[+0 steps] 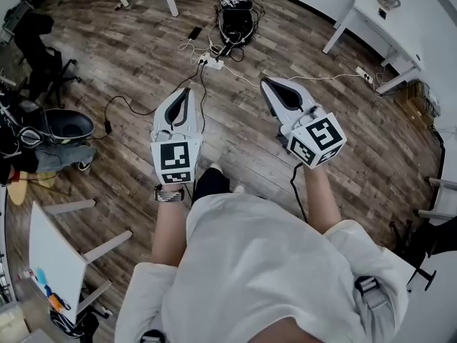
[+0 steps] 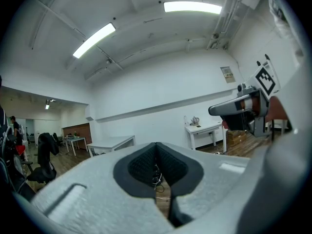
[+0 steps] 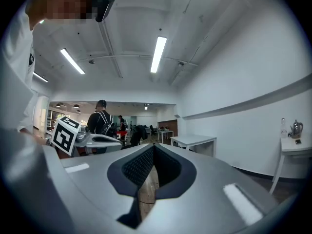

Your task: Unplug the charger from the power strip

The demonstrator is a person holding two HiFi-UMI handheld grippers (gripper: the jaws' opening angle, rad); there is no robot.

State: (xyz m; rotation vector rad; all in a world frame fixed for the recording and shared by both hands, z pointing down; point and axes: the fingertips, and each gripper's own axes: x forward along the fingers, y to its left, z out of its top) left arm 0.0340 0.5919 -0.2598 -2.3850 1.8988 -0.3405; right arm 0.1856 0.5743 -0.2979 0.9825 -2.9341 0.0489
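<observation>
On the wood floor ahead lies a white power strip (image 1: pixel 212 62), with a white charger (image 1: pixel 203 60) and several cables bunched around it; which plug sits in which socket is too small to tell. My left gripper (image 1: pixel 187 90) hangs in the air short of the strip, shut and holding nothing. To its right, my right gripper (image 1: pixel 265 83) is at about the same height, also shut and holding nothing. In the left gripper view the jaws meet at the tip of my left gripper (image 2: pixel 156 144), and a tangle of cables (image 2: pixel 157 180) shows through the gap below. My right gripper (image 3: pixel 153 145) points level across the room.
A black bag (image 1: pixel 236 17) sits just beyond the strip, its cords running into it. A second power strip (image 1: pixel 364 75) lies by the white desk (image 1: pixel 378 16) at right. Office chairs (image 1: pixel 43 56) and clutter stand at left, and a white board (image 1: pixel 53 252) at near left.
</observation>
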